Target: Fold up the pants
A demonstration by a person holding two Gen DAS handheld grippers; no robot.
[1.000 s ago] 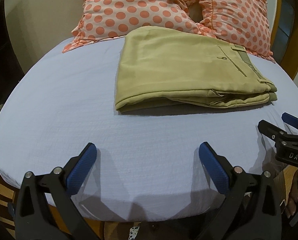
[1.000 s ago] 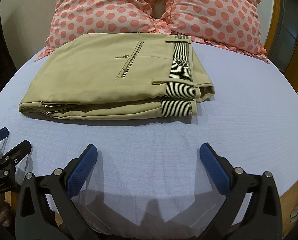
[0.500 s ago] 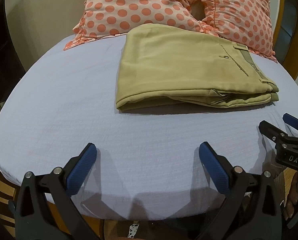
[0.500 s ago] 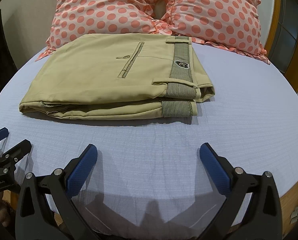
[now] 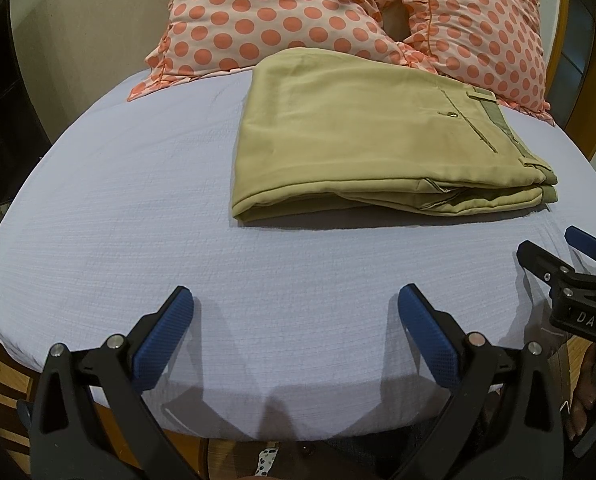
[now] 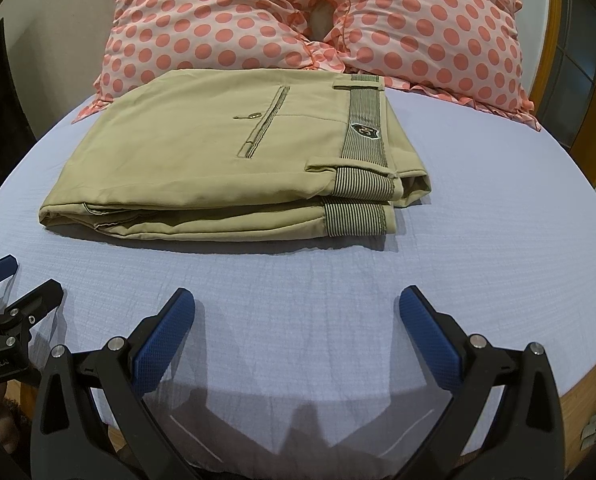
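On the bed (image 5: 138, 208), folded pants (image 6: 218, 152) lie beyond both wide-spread, empty grippers: left gripper (image 5: 294, 304), right gripper (image 6: 296, 304).

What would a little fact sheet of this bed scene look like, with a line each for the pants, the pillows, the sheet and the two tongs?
pants: khaki pants, folded into a flat stack, striped waistband to the right in the right view
pillows: two polka-dot pillows behind the pants, at the head of the bed
sheet: pale blue sheet, pants lying on it
left tongs: left tongs open, holding nothing, near the bed's front edge
right tongs: right tongs open, holding nothing, short of the pants
contact: neither tongs touch the pants
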